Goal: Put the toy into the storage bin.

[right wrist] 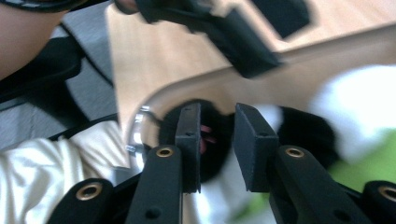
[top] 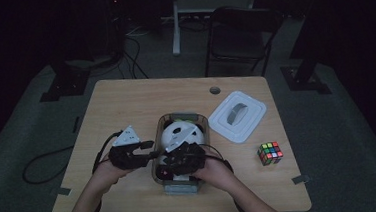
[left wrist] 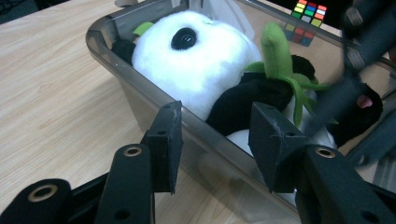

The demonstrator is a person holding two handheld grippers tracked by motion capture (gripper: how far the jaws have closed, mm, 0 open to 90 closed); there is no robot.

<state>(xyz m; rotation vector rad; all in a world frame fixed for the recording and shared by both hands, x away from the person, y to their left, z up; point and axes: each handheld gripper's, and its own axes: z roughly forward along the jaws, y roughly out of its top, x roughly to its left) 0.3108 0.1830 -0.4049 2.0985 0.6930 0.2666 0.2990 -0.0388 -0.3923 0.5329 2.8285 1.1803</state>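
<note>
1. Left gripper (top: 146, 150): jaws stand partly spread astride the near wall of the clear plastic bin (left wrist: 140, 93), one pad outside, one inside. Whether the pads press on the wall cannot be told.
2. Right gripper (right wrist: 215, 147): held low inside the bin at its near end, jaws a little apart; a black part of the toy lies in the gap, pads not seen pressing on it.
3. Plush panda (left wrist: 196, 60): lies in the bin, white head toward the far end, black limbs and a green bamboo sprig (left wrist: 278, 51) toward the near end.
4. Bin: stands on the wooden table (top: 126, 105), near its front edge, between both hands.
5. White lid (top: 238, 115): lies on the table right of the bin, apart from it.
6. Puzzle cube (top: 270, 153): sits near the lid, toward the table's right edge.
</note>
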